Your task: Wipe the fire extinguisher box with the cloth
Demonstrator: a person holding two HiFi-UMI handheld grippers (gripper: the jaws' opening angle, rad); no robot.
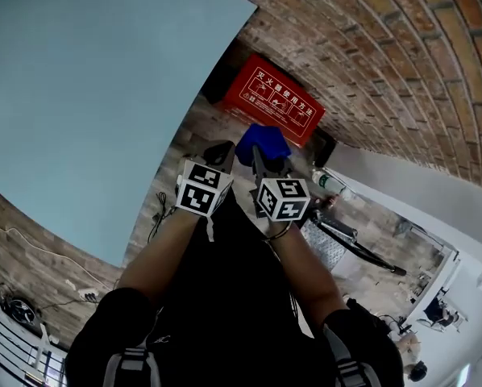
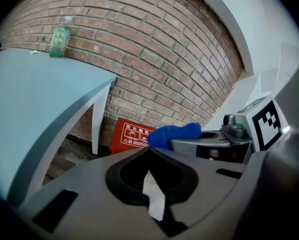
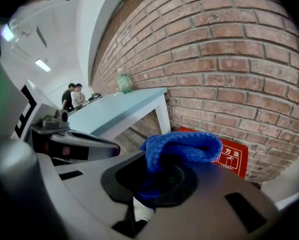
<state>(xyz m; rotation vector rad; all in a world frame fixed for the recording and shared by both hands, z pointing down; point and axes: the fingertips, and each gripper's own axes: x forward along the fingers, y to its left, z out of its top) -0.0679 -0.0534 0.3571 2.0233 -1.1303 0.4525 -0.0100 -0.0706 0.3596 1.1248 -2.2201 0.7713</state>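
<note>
The red fire extinguisher box (image 1: 272, 100) stands on the floor against the brick wall; it also shows in the left gripper view (image 2: 130, 135) and in the right gripper view (image 3: 233, 156). My right gripper (image 1: 261, 153) is shut on a blue cloth (image 1: 263, 143), folded over its jaws (image 3: 182, 150), held short of the box. The cloth shows beside my left gripper too (image 2: 173, 133). My left gripper (image 1: 222, 153) is shut with nothing in it, its jaws meeting at the tip (image 2: 148, 149).
A pale blue table (image 1: 80, 95) stands at the left, its leg (image 2: 98, 118) close to the box. A green bottle (image 2: 59, 40) sits on the table by the wall. A bottle (image 1: 326, 182) and a dark frame (image 1: 354, 240) lie at the right. Two people (image 3: 73, 96) stand far off.
</note>
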